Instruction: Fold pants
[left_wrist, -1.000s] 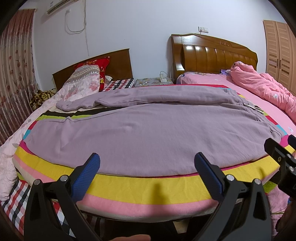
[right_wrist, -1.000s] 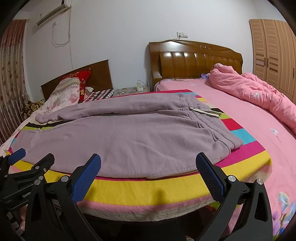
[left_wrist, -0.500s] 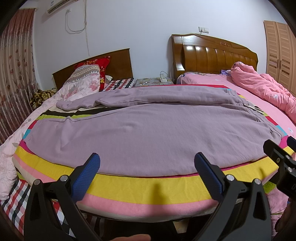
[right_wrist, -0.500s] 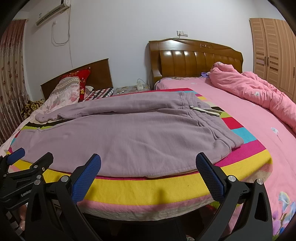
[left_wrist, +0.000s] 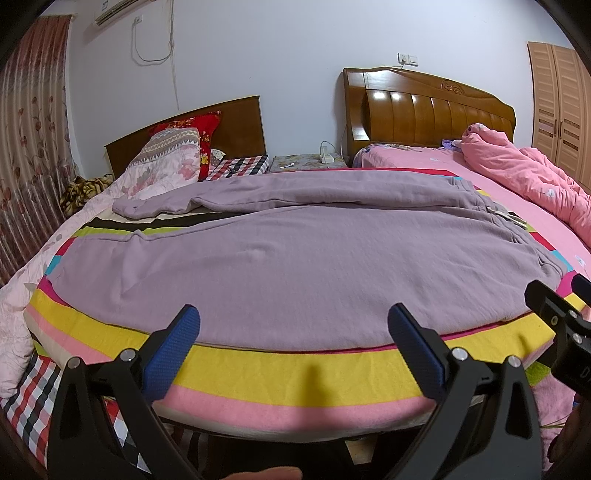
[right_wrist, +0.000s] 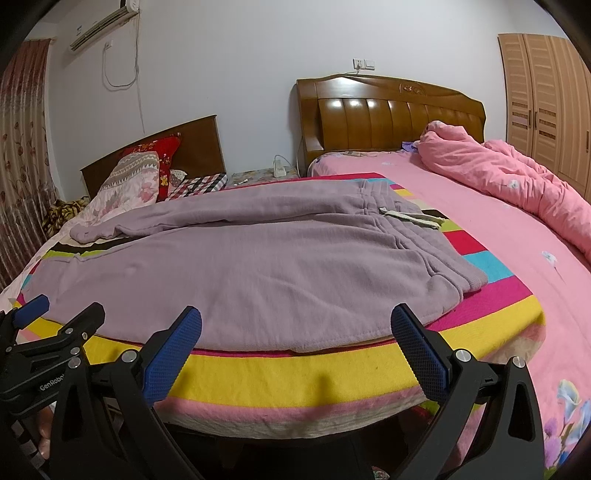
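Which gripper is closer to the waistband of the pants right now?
Right. The right gripper hovers off the bed edge near the waistband, which lies ahead to its right. The left gripper is further along the leg, toward the cuffs.

Only readable text I get: "GenRobo", white print, cut off by the frame, on the black body of the left gripper (right_wrist: 55, 321) at the right wrist view's lower left edge. Left wrist view shows a white "D" fragment on the right gripper (left_wrist: 561, 306) body; rest not legible.
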